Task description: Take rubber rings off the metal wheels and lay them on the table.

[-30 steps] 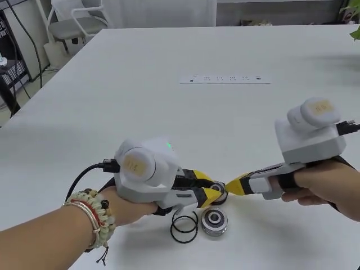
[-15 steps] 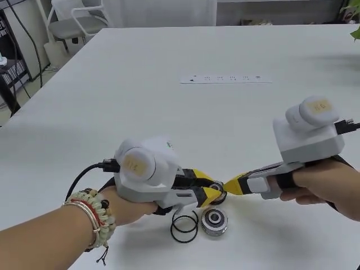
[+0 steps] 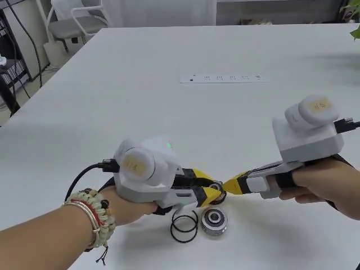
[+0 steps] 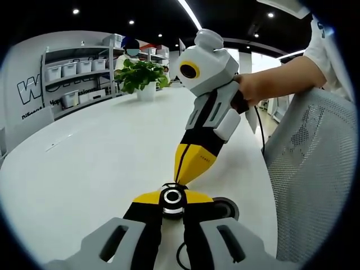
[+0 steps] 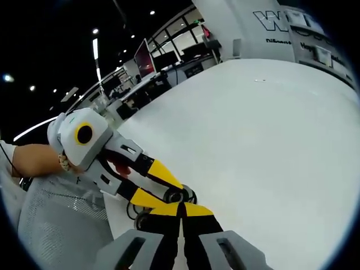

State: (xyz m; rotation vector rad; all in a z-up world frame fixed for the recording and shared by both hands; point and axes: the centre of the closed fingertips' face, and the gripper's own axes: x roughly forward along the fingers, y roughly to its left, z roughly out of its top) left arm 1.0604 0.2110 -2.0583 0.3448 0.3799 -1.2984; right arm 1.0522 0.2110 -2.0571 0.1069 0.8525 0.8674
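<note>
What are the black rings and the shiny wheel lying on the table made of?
The black rings look like rubber: thin, matte, dark loops lying flat. The wheel beside them looks like bare metal, probably steel, since it is silvery grey with bright glints.

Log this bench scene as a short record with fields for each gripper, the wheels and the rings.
left gripper: shut on held wheel
right gripper: jaws together, tip at the held wheel; whether it pinches a ring is unclear
loose wheel: lying flat on table
rubber rings: black, off the wheels, overlapping on the table beside the loose wheel
</note>
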